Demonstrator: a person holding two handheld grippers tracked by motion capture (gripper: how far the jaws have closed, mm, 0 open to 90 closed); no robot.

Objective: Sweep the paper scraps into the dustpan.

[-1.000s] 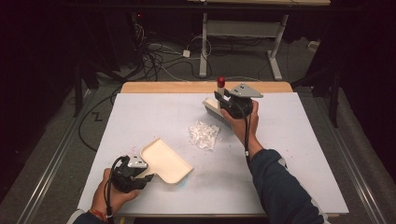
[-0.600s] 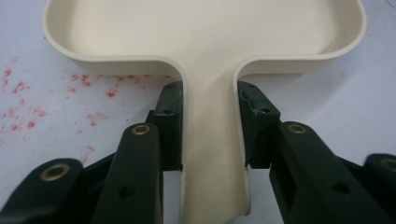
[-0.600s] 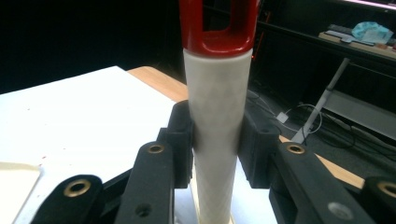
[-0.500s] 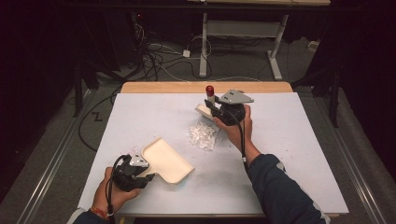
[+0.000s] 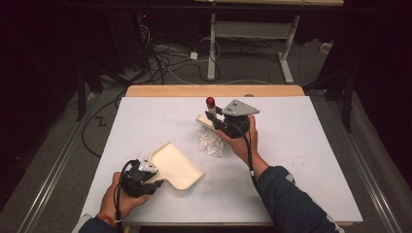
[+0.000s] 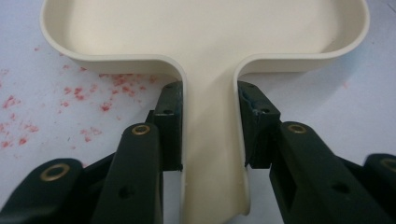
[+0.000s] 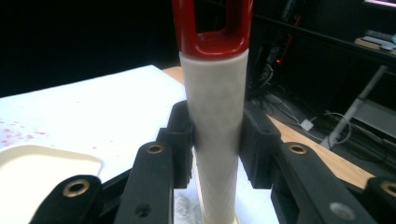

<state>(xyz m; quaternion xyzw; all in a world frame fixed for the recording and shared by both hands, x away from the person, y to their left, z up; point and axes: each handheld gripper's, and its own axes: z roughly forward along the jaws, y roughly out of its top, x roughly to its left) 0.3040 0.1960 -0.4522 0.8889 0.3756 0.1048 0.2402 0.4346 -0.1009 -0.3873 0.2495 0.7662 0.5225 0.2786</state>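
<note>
A cream dustpan lies flat on the white table at the front left. My left gripper is shut on its handle; in the left gripper view the jaws press both sides of the dustpan's handle at my left gripper. My right gripper is shut on a brush with a white handle and a red loop end, held upright-tilted. The brush stands between the jaws of my right gripper. A pile of clear crumpled bits lies just below the brush.
Red specks dot the table beside the dustpan. A wooden strip borders the table's far edge. Beyond it, cables and desk legs stand on the dark floor.
My right gripper has carried the brush leftward and nearer the person, up to the pile of clear bits. The left gripper and the dustpan have stayed in place.
</note>
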